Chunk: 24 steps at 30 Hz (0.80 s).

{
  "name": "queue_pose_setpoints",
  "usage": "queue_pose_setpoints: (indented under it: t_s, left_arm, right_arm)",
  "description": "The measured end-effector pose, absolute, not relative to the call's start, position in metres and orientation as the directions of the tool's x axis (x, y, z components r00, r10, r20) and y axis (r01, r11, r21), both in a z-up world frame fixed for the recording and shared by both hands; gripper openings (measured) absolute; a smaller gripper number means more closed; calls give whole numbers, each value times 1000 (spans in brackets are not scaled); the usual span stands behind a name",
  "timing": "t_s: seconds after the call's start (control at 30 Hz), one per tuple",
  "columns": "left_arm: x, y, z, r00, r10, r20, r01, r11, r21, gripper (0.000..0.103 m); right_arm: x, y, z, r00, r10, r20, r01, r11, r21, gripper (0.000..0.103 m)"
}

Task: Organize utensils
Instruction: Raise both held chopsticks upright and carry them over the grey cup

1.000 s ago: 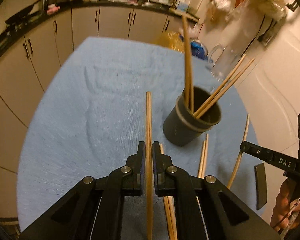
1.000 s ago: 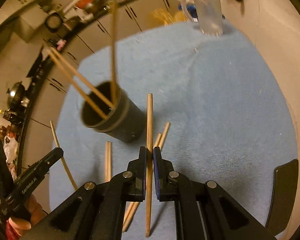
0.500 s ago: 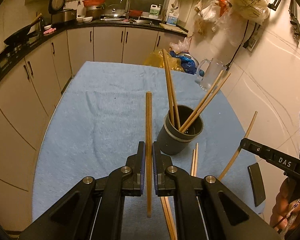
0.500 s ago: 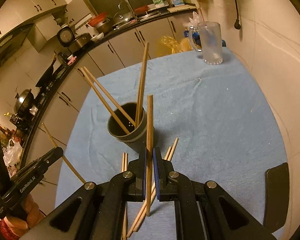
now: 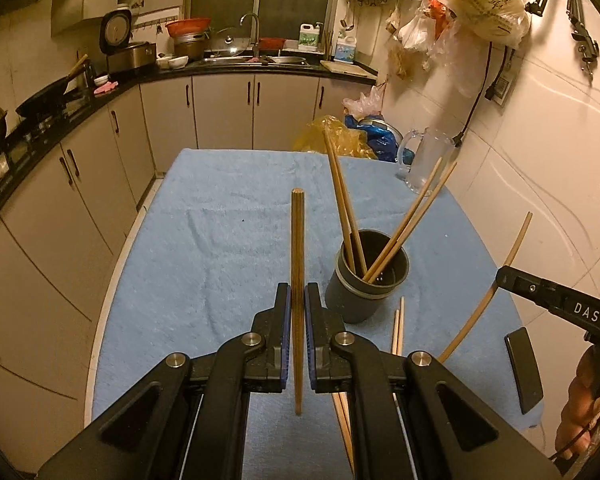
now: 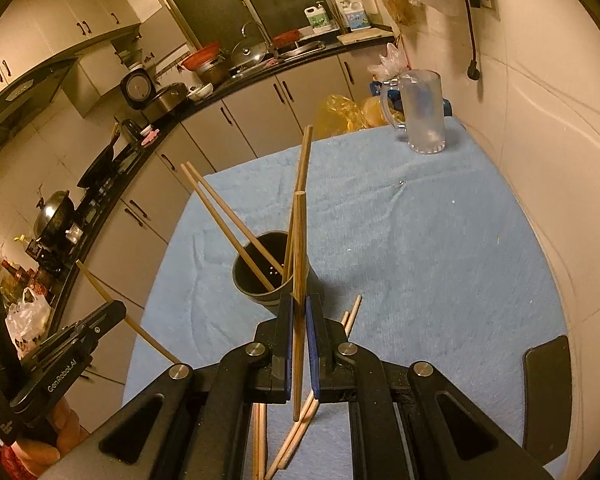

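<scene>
Our left tongs point(image 5: 298, 308) are clamped on a single wooden chopstick point(image 5: 297, 264), which stands nearly upright between the blue pads, its top well above them and its lower end hanging free over the table point(image 5: 204, 248), which is covered by a light blue towel. Our right tongs point(image 6: 299, 312) likewise grip one chopstick point(image 6: 299, 248), held upright in the narrow gap, its lower tip hanging just above the loose sticks on the towel.

The dark grey holder point(image 5: 366, 284) stands on the towel just to the right of the left tongs and ahead of them. Four chopsticks lean inside it: two point(image 5: 340, 192) tilt toward the far side, and two point(image 5: 416, 216) tilt to the right toward the wall. In the right wrist view the same holder point(image 6: 266, 276) sits directly ahead of the right tongs, partly behind the held chopstick.

More chopsticks lie flat on the towel near the holder's base: a pair point(image 5: 398, 328) just to its right in the left wrist view, and several point(image 6: 296, 432) crossing one another beneath the right tongs in the right wrist view.

A clear glass mug point(image 6: 422, 114) stands at the far right corner of the table, well apart from the holder. Beyond the table, kitchen cabinets point(image 5: 224, 116) run under a dark worktop.
</scene>
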<state>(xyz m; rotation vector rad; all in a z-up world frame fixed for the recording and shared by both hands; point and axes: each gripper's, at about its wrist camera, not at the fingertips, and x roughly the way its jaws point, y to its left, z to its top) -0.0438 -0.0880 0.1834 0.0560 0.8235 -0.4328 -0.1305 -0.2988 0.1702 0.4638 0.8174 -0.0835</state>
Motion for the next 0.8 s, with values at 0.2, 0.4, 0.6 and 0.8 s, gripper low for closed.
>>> queue_pose_setpoints:
  t_s: [0.2, 0.4, 0.6, 0.8]
  left_arm:
    - [-49, -94, 187, 613, -338, -714, 400, 912, -88, 6]
    - [-54, -99, 190, 623, -326, -711, 408, 911, -61, 6]
    - [-58, -104, 193, 630, -320, -708, 415, 909, -41, 6]
    - [-62, -109, 196, 637, -321, -701, 422, 906, -31, 6]
  right_arm:
    - [-134, -299, 177, 696, 109, -710, 241, 896, 373, 6]
    - [-137, -302, 180, 701, 116, -704, 236, 893, 383, 7]
    - [-139, -304, 183, 703, 118, -701, 236, 891, 387, 7]
    - [-143, -308, 188, 712, 117, -692, 238, 887, 395, 6]
